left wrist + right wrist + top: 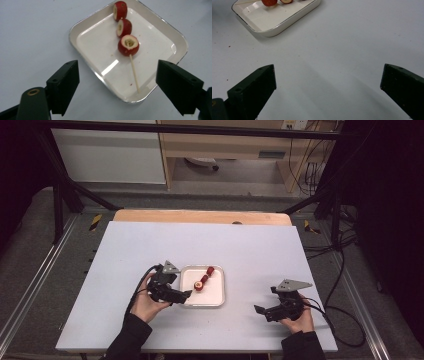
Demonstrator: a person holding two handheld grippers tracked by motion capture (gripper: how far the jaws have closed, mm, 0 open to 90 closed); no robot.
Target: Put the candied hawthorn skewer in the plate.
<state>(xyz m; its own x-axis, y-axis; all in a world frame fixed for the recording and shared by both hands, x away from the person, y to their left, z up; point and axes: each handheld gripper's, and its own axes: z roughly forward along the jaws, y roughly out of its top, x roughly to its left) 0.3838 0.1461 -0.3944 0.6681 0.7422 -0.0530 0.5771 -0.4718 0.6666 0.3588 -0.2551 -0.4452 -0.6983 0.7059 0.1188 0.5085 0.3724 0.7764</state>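
Observation:
A white square tray [212,294] sits on the table a little left of centre. In it lies a thin wooden skewer [133,72] with three red, hollow-cored fruit pieces [128,45] threaded in a row [204,279]. My left gripper [186,295] hovers at the tray's left edge, pointing at it. In the left gripper view its jaws [117,87] stand wide open, apart from the skewer's bare end, which lies on the tray [97,47] between and below them. My right gripper [260,310] rests over bare table at the right, open with nothing between its jaws [328,87].
The white tabletop [150,255] runs wide around the tray, with a wooden strip [200,216] at its far edge. The right gripper view catches the tray's corner [274,22] far off at top left. Cables [340,285] hang beside the table's right side.

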